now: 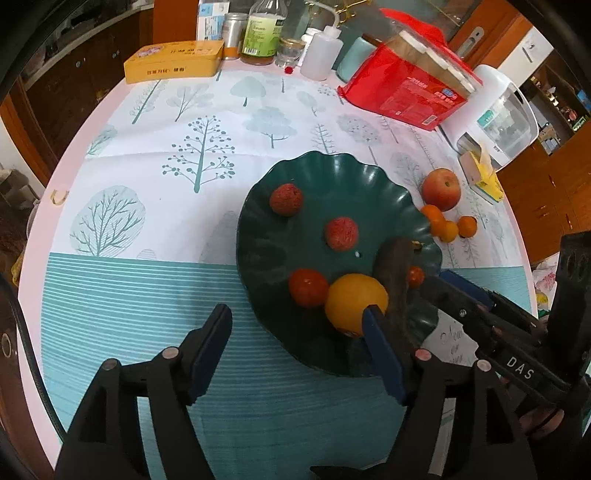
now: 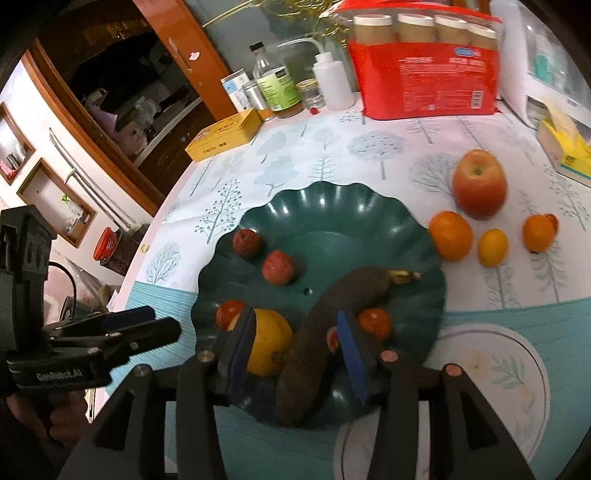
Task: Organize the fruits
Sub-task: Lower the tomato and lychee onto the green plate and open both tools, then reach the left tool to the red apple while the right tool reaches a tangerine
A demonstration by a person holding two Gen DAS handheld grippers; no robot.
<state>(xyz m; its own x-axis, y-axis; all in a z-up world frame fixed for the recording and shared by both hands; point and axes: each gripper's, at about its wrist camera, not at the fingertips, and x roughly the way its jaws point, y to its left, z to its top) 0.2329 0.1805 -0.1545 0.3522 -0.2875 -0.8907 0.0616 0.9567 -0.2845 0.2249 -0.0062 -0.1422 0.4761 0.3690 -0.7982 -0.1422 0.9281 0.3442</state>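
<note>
1 patterned plate [image 2: 517, 373], right view only

Far table edge I see: yellow tin [image 1: 173, 61], green-labelled bottle [image 1: 261, 31], white squeeze bottle [image 1: 321, 55], red package [image 1: 410, 90].

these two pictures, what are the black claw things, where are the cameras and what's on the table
Each black claw is a two-finger gripper a person holds, with a camera looking along its fingers. One picture comes from the left gripper, the other from the right gripper. Both are open, holding nothing. On the tablecloth sits a green plate with a dark banana, a yellow fruit, small red fruits and two lychees. Beside it lie an apple and three small oranges.
</note>
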